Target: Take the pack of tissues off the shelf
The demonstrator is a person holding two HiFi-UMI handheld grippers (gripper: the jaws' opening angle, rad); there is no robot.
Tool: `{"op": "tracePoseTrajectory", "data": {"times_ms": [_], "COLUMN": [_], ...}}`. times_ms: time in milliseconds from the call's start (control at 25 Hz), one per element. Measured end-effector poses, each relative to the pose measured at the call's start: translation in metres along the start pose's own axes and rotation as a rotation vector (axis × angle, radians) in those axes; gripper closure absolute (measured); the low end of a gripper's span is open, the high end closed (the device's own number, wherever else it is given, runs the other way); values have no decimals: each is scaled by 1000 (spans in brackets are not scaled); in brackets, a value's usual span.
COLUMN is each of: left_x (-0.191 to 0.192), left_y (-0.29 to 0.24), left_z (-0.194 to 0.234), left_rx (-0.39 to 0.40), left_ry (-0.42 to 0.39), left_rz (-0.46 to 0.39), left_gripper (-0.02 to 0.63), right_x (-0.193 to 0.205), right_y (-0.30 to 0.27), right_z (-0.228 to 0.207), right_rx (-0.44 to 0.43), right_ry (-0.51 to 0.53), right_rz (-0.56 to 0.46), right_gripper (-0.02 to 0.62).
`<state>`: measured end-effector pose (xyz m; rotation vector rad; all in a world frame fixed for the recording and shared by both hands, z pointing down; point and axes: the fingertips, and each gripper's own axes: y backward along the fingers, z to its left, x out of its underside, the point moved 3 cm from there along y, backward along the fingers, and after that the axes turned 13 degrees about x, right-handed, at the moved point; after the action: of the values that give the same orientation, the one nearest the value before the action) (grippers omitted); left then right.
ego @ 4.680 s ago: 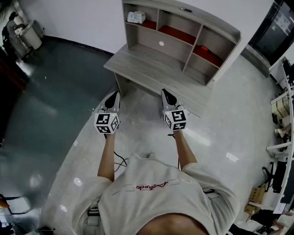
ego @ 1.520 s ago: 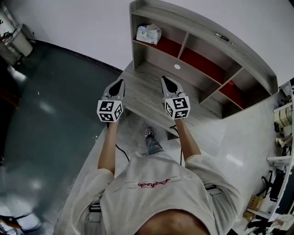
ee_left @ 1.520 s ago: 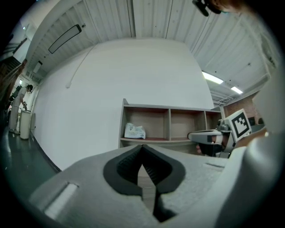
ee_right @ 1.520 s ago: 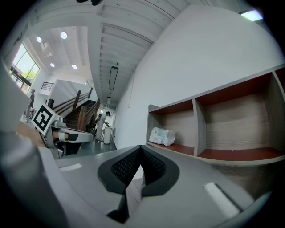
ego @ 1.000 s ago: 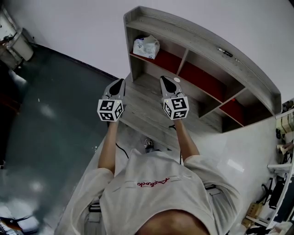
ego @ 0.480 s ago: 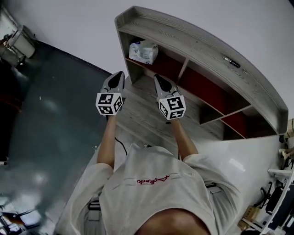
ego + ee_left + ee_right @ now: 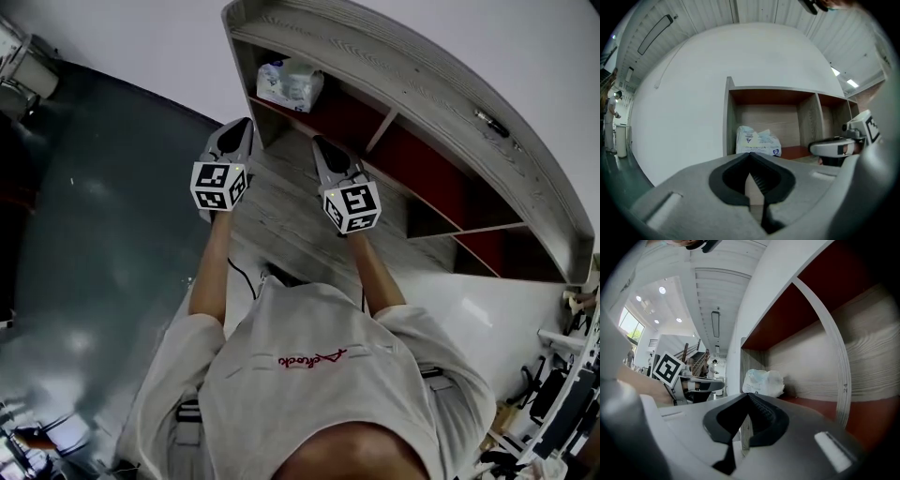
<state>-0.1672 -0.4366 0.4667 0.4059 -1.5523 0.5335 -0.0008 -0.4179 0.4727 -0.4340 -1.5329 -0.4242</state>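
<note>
The pack of tissues (image 7: 289,82), white and pale blue plastic, lies in the leftmost upper compartment of the grey wooden shelf unit (image 7: 394,56). It shows straight ahead in the left gripper view (image 7: 758,140) and left of centre in the right gripper view (image 7: 762,382). My left gripper (image 7: 241,128) is held over the desk surface just short of that compartment, jaws shut and empty. My right gripper (image 7: 321,147) hovers beside it to the right, also shut with nothing between its jaws. Both tips point at the shelf.
The compartments have red floors (image 7: 412,159), split by upright dividers (image 7: 834,366). A desk top (image 7: 281,220) juts out below the shelf. The dark floor (image 7: 94,206) lies left, white wall (image 7: 679,122) behind. A small dark object (image 7: 494,122) rests on the shelf's top.
I have stepped closer to the shelf. Both grippers moved forward toward the left compartment and the tissue pack, staying shut.
</note>
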Motion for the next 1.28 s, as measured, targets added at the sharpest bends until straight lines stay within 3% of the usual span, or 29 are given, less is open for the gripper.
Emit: {"op": "tracePoseTrajectory", "data": {"times_ms": [120, 200, 560, 920, 1040, 1280], "left_x": [-3, -7, -34, -19, -16, -14], "left_y": [-9, -18, -62, -82, -85, -94], "left_z": [3, 1, -14, -27, -30, -29], "left_rx": [20, 39, 146, 168, 166, 161], "left_ry": [-55, -133, -612, -1139, -1199, -1294], "left_rz": [38, 84, 259, 492, 503, 530], "left_gripper": [604, 604, 603, 603, 602, 411], "right_x": [5, 7, 10, 10, 12, 12], "right_y": [2, 3, 9, 12, 13, 13], "right_z": [3, 0, -1, 0, 0, -1], "right_rx": [6, 19, 52, 85, 95, 112], "right_ry": [4, -3, -4, -4, -1, 3], "right_rz": [14, 23, 30, 39, 41, 44], "right_gripper": [588, 588, 588, 588, 588, 588]}}
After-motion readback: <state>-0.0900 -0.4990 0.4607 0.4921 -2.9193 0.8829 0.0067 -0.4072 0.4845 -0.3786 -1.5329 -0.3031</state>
